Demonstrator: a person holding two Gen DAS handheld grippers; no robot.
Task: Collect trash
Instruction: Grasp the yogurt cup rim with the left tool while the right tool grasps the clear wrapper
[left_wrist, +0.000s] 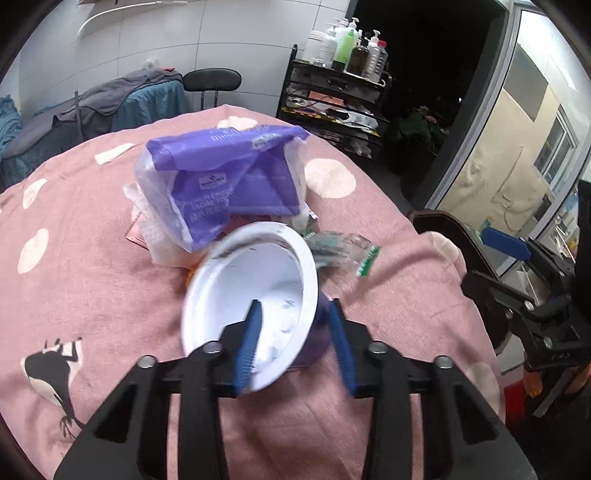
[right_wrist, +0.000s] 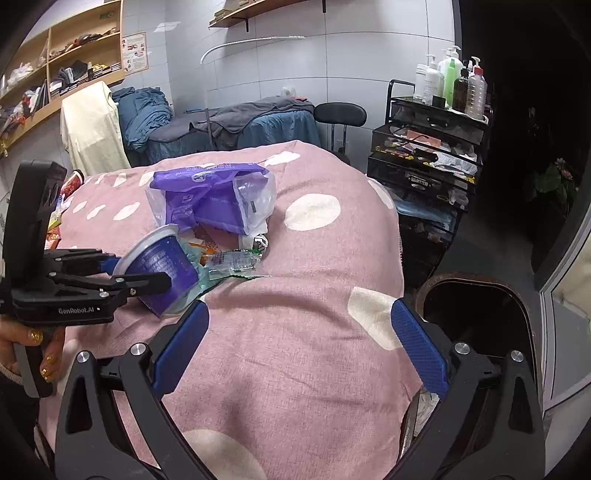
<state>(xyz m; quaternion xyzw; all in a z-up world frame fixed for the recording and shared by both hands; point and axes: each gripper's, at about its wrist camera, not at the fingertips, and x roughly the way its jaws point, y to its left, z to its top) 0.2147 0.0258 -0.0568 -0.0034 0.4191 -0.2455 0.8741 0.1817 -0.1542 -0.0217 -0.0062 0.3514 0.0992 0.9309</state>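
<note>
Cups: one purple cup (left_wrist: 255, 306) with a white inside, on the pink bedspread (right_wrist: 295, 332), tilted, its wall between the blue pads of my left gripper (left_wrist: 295, 334).
Tissue packs: one purple tissue pack (left_wrist: 221, 173), just beyond the cup on the bedspread.
Clear wrappers: one with green edges (right_wrist: 232, 264), just beside the cup.
Other scraps beside the cup: white tissue and orange bits, too tangled to count.
Grippers: two; my right gripper (right_wrist: 299, 345) hangs spread wide over the bedspread.
Bins: one dark bin (right_wrist: 476, 306), off the bedspread's right edge.
Stools: one black stool (right_wrist: 340, 112), behind the bedspread.
</note>
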